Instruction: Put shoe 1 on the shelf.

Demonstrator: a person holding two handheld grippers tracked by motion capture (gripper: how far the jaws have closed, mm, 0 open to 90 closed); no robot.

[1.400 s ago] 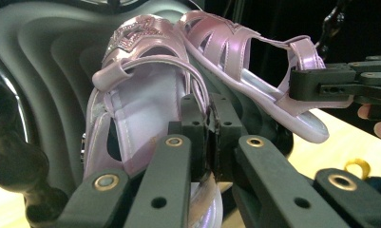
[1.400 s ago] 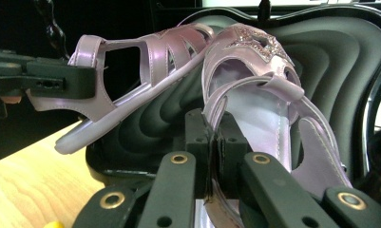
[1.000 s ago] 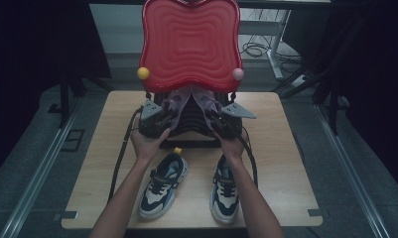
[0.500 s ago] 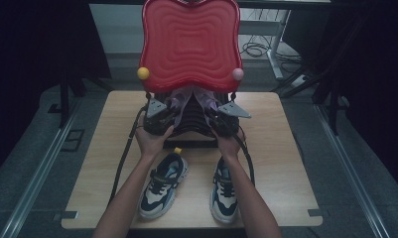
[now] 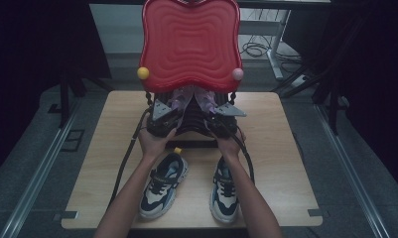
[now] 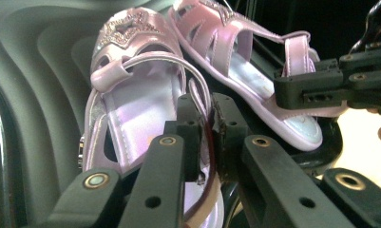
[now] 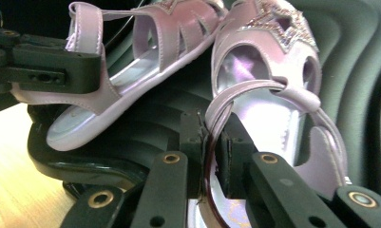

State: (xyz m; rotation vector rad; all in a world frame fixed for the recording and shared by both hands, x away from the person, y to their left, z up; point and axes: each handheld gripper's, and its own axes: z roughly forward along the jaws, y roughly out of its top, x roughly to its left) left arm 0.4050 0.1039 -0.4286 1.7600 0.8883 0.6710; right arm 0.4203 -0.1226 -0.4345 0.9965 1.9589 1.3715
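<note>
both hands barely moved; jaws just eased apart, left hand-held gripper and right hand-held gripper each narrowly pinching a lilac strappy sandal's heel strap.

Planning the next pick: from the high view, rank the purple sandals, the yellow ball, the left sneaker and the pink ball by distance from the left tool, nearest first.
1. Purple sandals: right at the left tool, under the red panel.
2. Left sneaker: nearer the person, on the table.
3. Yellow ball: above, at the panel's left corner; close to the sneaker's rank.
4. Pink ball: far corner, right.
</note>
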